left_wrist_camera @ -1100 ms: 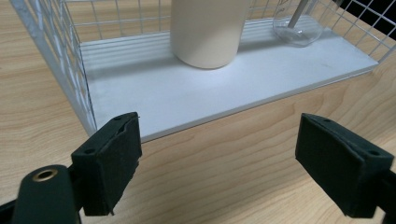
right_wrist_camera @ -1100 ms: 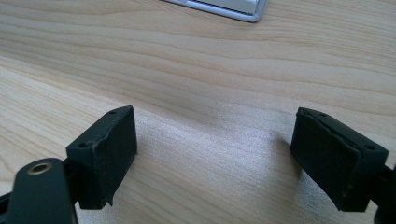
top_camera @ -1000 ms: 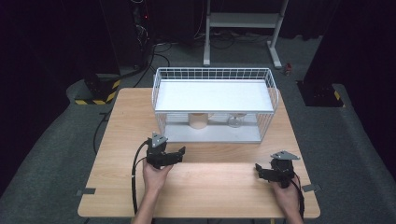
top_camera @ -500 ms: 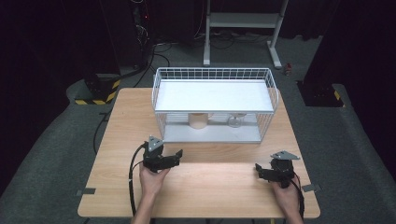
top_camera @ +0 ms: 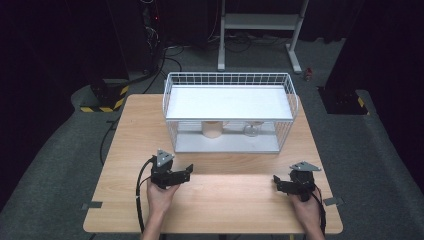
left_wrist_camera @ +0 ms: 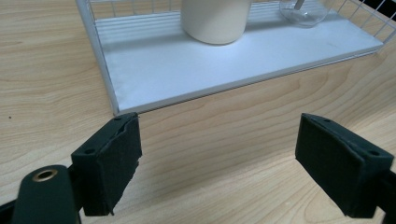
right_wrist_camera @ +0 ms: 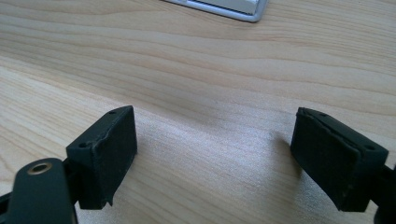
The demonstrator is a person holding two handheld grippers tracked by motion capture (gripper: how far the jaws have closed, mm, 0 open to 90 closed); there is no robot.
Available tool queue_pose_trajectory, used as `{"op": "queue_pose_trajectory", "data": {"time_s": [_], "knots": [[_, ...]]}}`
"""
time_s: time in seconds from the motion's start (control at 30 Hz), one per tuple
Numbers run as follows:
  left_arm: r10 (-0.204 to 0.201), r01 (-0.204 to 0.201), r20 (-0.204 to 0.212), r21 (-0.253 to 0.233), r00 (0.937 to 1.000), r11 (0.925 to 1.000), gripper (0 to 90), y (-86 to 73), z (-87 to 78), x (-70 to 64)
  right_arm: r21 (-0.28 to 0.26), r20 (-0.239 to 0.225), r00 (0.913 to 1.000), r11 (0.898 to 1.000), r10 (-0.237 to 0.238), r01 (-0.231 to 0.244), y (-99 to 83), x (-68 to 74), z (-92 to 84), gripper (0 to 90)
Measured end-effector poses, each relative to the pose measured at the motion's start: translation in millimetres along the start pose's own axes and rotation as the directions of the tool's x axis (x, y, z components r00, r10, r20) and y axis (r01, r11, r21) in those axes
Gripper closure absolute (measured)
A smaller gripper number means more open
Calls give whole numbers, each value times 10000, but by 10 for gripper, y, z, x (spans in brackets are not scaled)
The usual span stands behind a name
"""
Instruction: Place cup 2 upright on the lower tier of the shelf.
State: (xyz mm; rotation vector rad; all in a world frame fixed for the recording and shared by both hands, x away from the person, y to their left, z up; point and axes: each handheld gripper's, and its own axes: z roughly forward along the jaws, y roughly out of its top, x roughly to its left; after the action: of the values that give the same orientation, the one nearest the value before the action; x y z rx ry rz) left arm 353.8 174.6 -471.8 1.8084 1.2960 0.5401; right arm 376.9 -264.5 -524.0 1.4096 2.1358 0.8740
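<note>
Setting: a wooden worktop (top_camera: 130, 150) carries a white wire rack (top_camera: 230, 87) with a solid upper shelf and a white lower tray.
Objects in hand's reach: a cream cup (top_camera: 212, 129) and a clear glass (top_camera: 252, 130) stand side by side on the lower tray, under the shelf; the cup is to the left of the glass in the high view.
Left gripper (top_camera: 187, 172): low over the worktop in front of the rack's left half, jaws apart and empty; its own view looks along the pads (left_wrist_camera: 114, 163) toward the cup (left_wrist_camera: 215, 18).
Right gripper (top_camera: 277, 184): near the worktop's front right, jaws apart, nothing between them; bare wood ahead and the tray corner (right_wrist_camera: 243, 9) at the top of its view.
Key relation: the cup stands upright, ahead of the left jaws and slightly to their right; the left hand is judged the nearer.
Access: the rack's front is open, so a level approach under the shelf looks needed.
</note>
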Motion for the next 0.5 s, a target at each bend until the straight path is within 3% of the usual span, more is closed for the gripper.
{"op": "queue_pose_trajectory", "data": {"time_s": [0.5], "knots": [[-24, 28, -178, 213, 9998, 9998, 150, -110, -23, 30, -8, 1, 10000, 10000, -25, 25, 0, -2, 1, 147]]}}
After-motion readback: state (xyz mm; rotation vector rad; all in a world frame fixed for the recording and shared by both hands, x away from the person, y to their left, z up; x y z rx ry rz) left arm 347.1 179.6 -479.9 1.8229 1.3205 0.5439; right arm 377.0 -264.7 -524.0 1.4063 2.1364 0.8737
